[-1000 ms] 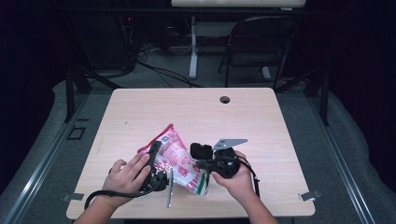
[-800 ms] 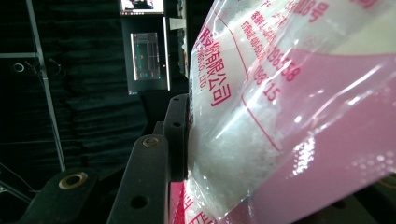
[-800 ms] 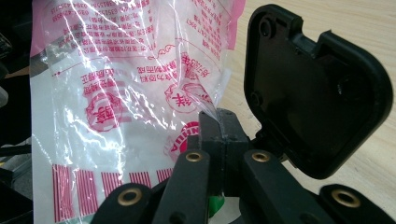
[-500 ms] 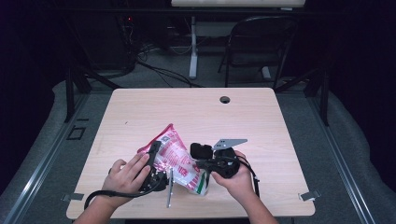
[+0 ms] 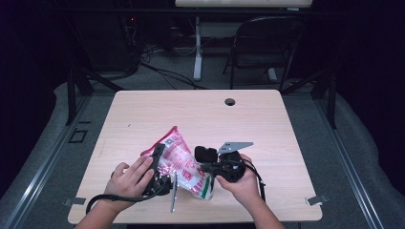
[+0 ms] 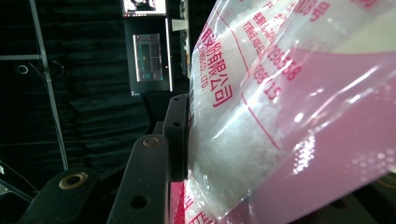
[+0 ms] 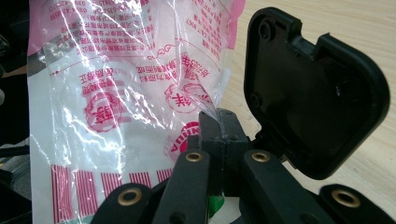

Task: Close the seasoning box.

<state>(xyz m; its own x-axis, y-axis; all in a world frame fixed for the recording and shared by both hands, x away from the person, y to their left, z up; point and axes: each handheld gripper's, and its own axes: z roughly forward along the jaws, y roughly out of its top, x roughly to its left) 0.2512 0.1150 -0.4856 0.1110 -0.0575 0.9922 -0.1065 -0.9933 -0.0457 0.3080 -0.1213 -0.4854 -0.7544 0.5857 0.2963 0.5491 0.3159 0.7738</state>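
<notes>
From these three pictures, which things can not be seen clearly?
- Left tool, high view: its far jaw, hidden behind the pink bag.
- Left gripper view: the bag covers the right side, so the table there is hidden.
- Bag's small print, high view: too small to read.
- Right tool, right gripper view: pinched film hides what lies between the jaws.

I see one pink and clear plastic bag [image 5: 179, 160] printed with red Chinese lettering, holding white granules. In the high view it sits low and centre-left of the frame, slanting up from its lower right corner to its pink top edge at upper left. Its film is crinkled and glossy, with red stripes along one end.
</notes>
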